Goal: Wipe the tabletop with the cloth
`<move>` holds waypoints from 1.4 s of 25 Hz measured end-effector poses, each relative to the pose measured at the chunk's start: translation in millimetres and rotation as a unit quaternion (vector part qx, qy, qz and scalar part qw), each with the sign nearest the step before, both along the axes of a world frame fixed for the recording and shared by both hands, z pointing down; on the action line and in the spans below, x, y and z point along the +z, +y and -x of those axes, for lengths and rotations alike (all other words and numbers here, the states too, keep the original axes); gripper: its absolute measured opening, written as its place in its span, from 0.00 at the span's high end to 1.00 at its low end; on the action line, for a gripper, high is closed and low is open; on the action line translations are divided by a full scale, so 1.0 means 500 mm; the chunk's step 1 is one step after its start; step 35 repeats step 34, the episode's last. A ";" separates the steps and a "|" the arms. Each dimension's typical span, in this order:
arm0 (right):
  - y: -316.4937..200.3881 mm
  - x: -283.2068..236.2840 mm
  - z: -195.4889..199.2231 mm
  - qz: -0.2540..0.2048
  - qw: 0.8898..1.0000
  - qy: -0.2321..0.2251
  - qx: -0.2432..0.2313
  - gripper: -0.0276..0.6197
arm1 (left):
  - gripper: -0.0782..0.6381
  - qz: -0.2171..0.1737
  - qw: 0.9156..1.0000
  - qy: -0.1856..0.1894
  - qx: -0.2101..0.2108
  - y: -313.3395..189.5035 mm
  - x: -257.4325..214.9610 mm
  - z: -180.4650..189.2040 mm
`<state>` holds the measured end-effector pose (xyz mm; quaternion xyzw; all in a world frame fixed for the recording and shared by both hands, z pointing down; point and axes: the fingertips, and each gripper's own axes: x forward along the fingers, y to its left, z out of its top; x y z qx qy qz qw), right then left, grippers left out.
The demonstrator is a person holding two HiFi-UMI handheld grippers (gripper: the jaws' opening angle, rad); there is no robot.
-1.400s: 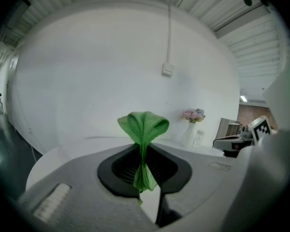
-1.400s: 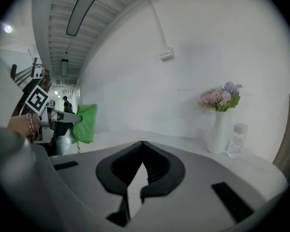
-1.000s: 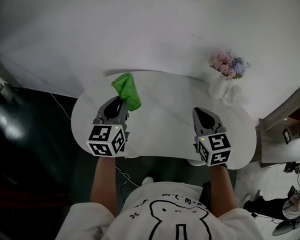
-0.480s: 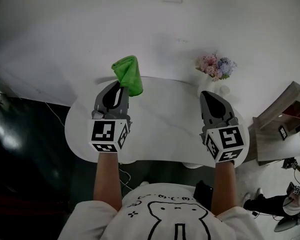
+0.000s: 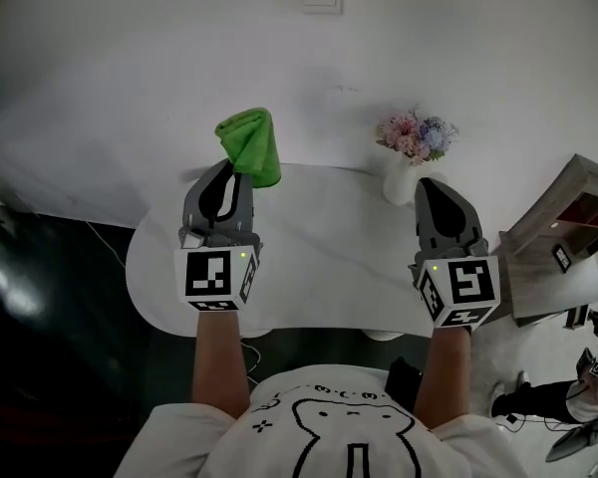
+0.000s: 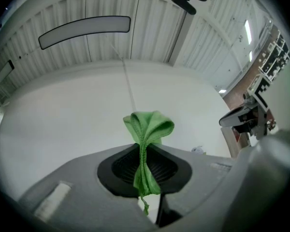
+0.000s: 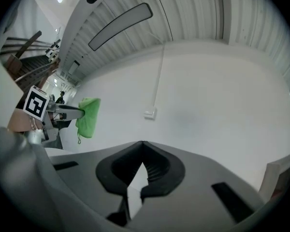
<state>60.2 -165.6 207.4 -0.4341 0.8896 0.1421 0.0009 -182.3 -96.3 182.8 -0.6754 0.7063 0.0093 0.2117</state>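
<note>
Up over the tabletop's (image 5: 329, 257) far left edge, holding green cloth (image 5: 249, 145) aloft, off the surface, no wiping yet. Likely to lose cloth on a hard drag, with only one thin fold pinched. Could also knock vase of flowers (image 5: 402, 172), near right gripper (image 5: 431, 185) at table's far right, on a wide sweep. Left gripper (image 5: 237, 174): clamped tight on cloth's bunched middle, bulk flopping past the tips. Right gripper: closed tip to tip, gripping nothing, touching nothing.
</note>
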 end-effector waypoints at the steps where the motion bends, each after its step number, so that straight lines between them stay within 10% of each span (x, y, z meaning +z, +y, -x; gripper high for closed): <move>1: -0.001 -0.005 -0.003 -0.005 1.000 -0.002 0.004 0.96 | 0.82 -0.005 1.000 -0.004 0.003 0.000 -0.003 -0.003; 35: -0.022 -0.043 -0.039 -0.039 0.999 -0.007 0.024 0.96 | 0.82 -0.017 0.999 -0.013 0.036 -0.040 -0.029 -0.050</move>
